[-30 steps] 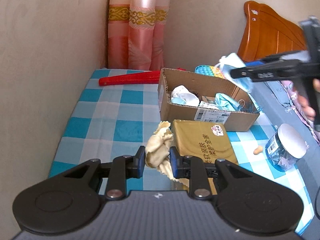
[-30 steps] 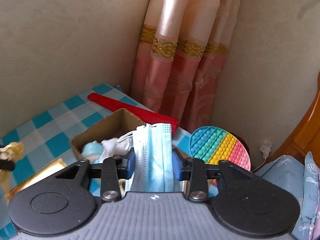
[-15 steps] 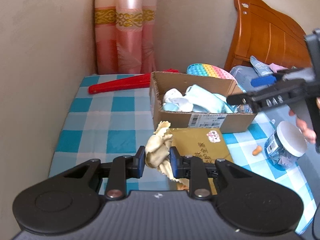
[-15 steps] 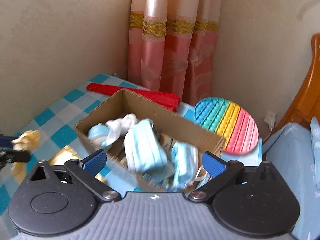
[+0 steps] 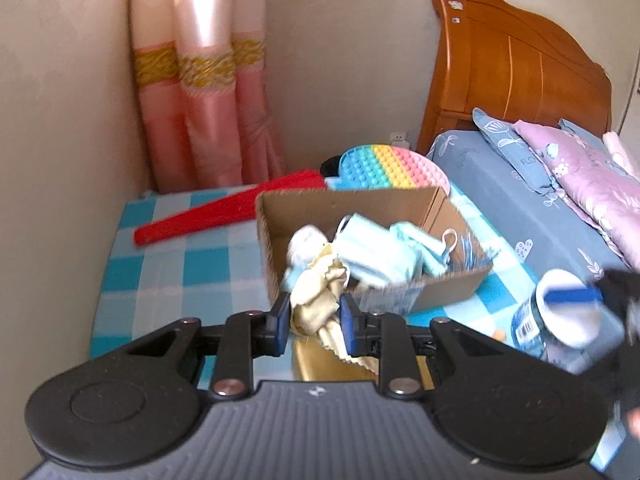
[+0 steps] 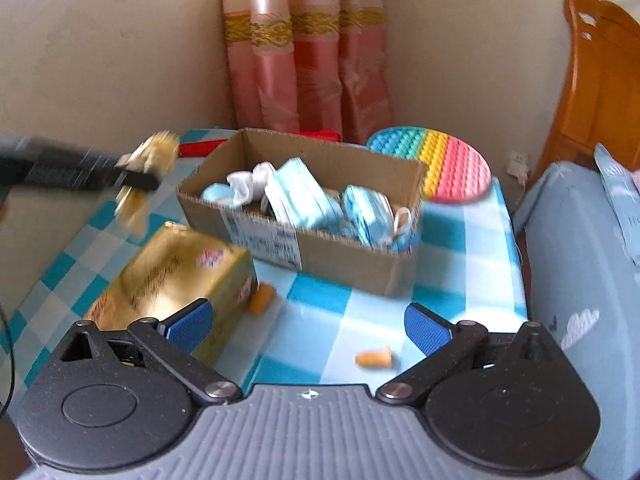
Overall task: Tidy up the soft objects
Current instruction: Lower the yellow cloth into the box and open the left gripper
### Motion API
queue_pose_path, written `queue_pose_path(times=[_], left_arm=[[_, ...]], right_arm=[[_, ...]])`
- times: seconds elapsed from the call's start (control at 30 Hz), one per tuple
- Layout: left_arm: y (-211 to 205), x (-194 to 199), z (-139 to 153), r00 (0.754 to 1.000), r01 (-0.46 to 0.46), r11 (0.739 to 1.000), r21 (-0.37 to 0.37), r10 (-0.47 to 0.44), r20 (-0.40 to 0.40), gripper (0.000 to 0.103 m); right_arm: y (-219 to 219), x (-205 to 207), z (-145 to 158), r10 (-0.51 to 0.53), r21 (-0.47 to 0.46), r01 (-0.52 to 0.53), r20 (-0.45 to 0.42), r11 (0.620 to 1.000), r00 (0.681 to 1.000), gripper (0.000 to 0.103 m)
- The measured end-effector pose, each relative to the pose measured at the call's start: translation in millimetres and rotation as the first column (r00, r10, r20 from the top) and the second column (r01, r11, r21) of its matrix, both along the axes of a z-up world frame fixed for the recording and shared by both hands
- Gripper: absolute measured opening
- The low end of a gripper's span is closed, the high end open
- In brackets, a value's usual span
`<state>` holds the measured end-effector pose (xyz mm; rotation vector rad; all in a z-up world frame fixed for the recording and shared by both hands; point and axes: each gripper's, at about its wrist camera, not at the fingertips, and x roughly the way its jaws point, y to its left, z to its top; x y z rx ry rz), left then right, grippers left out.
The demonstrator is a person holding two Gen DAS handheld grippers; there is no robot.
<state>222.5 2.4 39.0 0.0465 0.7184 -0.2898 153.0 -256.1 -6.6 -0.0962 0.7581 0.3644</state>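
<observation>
While the left gripper (image 5: 313,317) clamps a crumpled yellow cloth (image 5: 316,300) between its blue pads, its jaws are drawn close together on the fabric, which bunches above them and hangs in a frayed edge below. In the right wrist view that same gripper reaches in from the left, the cloth held in the air above the checked table (image 6: 460,240), near the left end of the cardboard box (image 6: 320,248) and not touching it. The right gripper (image 6: 306,322) has its jaws spread wide with nothing between them; under the gap lies bare blue-and-white table, and a small orange earplug (image 6: 374,359) lies between the pads. A second orange earplug (image 6: 261,298) lies against the side of a gold tissue pack (image 6: 172,276), which sits just in front of the box. Inside the box rest several pale blue face masks (image 6: 304,200) and a white sock (image 6: 250,180). Behind the box a rainbow pop-it mat (image 6: 440,164) lies on the table's far corner, and a red folded fan (image 5: 228,210) lies along the far edge. A clear jar with a white lid (image 5: 560,312) stands at the right in the left wrist view. A bed with blue sheets (image 5: 540,208) and a wooden headboard (image 5: 516,64) lies just beside the table; pink curtains (image 6: 308,60) hang in the corner.
</observation>
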Motion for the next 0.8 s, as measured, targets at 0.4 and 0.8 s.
queue_pose_path(times=[0.4,0.8], left_arm=[[-76.3,91.0,1.6,0.991,0.119,0.993,0.007,-0.118,-0.056,0.026],[-90.1,88.6,1.4,0.996,0.085,0.995,0.055,-0.085,-0.009,0.093]], right_arm=[[-13.9,-21.0,-7.2,-0.020,0.064,0.022,-0.032,0.998,0.999,0.103],[-27.4,-29.1,-7.9,-0.034,0.066,0.035,-0.017,0.997,0.999,0.103]])
